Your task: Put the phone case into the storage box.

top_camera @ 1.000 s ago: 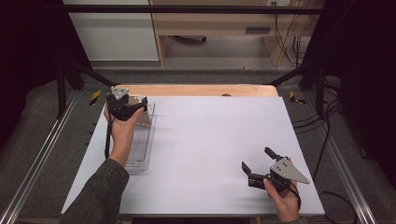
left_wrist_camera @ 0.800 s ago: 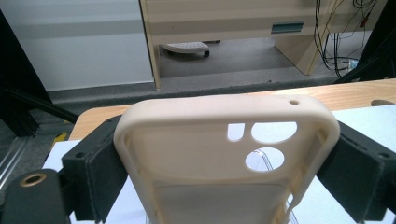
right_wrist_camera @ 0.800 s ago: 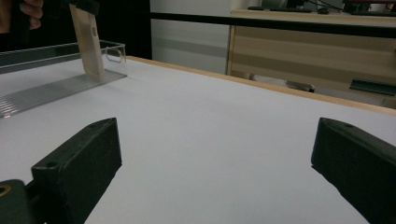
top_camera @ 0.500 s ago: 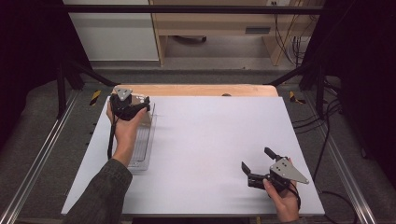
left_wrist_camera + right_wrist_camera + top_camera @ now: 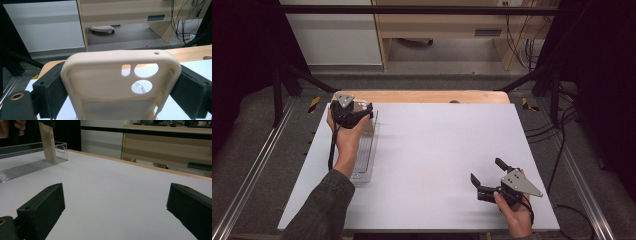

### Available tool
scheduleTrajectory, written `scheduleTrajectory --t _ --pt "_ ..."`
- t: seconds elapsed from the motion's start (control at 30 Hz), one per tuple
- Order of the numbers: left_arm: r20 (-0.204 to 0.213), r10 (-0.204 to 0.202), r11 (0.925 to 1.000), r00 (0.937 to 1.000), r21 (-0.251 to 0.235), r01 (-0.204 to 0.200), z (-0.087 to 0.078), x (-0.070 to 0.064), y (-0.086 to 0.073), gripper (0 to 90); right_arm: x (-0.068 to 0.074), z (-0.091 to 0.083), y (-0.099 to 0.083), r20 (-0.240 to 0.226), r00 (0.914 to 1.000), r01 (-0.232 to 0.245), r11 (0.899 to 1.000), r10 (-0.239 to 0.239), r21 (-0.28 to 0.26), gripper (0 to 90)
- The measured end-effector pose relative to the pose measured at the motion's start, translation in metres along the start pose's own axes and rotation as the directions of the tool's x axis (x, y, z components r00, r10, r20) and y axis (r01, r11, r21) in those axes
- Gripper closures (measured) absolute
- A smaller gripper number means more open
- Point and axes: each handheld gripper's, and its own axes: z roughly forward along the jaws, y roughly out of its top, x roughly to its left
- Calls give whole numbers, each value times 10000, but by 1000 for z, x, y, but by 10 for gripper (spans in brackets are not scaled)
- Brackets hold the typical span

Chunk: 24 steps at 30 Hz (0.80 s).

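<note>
Left claw (image 5: 362,114): clamped on phone case (image 5: 120,87), held upright over tray's (image 5: 364,165) far end.
Right claw (image 5: 484,182): wide open, empty, well apart.

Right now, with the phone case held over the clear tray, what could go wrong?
The left gripper pinches only the side rims of the cream phone case; the soft shell might flex and slip. The case stands nearly upright in the clear tray, so it might topple on release. The right gripper hangs open, far away, unable to steady it.
</note>
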Motion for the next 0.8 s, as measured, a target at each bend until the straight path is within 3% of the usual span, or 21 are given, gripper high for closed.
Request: scheduleTrajectory --t 0.8 --pt "-128 63 9999 9999 -137 -65 8 -2 1 95 -1 0 0 -30 10000 -32 10000 32 26 19"
